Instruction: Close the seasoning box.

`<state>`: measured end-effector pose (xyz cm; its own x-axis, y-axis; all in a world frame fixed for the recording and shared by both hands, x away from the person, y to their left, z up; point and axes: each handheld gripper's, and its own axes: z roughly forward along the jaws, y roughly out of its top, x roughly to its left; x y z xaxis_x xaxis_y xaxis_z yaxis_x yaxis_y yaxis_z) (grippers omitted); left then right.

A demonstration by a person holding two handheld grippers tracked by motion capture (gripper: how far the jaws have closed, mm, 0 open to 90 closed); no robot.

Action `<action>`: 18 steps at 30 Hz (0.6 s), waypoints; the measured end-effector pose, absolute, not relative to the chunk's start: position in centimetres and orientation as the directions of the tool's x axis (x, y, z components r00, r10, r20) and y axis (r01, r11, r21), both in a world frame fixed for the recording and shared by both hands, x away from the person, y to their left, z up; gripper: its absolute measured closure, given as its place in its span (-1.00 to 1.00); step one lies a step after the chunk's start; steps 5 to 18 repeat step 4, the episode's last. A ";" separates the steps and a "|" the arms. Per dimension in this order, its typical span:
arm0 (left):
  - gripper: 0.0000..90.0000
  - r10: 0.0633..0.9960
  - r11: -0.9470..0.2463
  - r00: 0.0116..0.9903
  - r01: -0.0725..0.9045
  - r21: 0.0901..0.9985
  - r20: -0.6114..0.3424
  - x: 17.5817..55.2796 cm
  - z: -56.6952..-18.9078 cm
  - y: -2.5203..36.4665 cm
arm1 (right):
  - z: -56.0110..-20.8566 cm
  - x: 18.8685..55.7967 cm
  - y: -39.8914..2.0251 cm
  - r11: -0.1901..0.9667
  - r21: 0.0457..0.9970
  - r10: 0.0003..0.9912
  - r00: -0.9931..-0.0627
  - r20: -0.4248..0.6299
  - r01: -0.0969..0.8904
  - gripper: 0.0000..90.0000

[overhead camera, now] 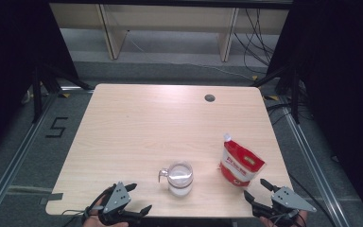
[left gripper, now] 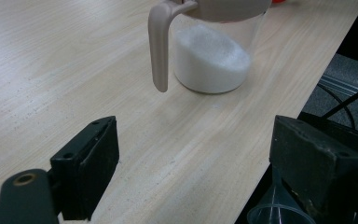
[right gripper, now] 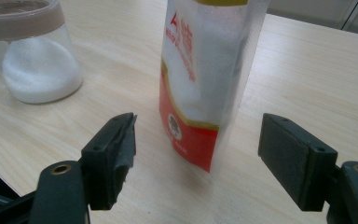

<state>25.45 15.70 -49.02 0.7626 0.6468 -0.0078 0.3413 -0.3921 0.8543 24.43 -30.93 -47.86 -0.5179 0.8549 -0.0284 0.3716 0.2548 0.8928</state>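
So there's one jar (overhead camera: 179, 178) and one pouch (overhead camera: 239, 163) on the table (overhead camera: 137, 127), plus two grippers at the near edge. The jar is clear with a beige band and handle, roughly a third full of white powder, and it stands upright ahead of the left gripper (overhead camera: 139, 198) and a bit toward the right one. In the left gripper view the jar (left gripper: 213, 56) sits past the jaws, well apart from them, handle turned toward the camera. Those jaws are spread wide with nothing between them, just bare wood. One small clear funnel (left gripper: 276, 210) peeks out low down by that gripper's right-side jaw, off the table edge.

The pouch is red and white, standing upright just ahead of the right gripper (overhead camera: 257, 188). In the right gripper view the pouch (right gripper: 200, 84) lines up with the gap between the jaws but sits beyond the pads, not touching. That one's spread wide too, gripping nothing. The jar (right gripper: 32, 56) shows off to its left, apart from the pouch.
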 end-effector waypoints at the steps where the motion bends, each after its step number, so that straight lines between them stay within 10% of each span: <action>1: -0.65 0.648 -0.397 0.761 0.339 0.853 -0.001 25.5 -49.0 15.8 | -47.9 24.3 -30.9 0.244 0.891 0.862 -0.507 -0.019 0.382 -0.37; 18: -0.65 0.645 -0.392 0.764 0.344 0.853 -0.012 25.5 -48.9 15.8 | -47.9 24.5 -31.0 0.261 0.892 0.857 -0.514 -0.038 0.369 -0.37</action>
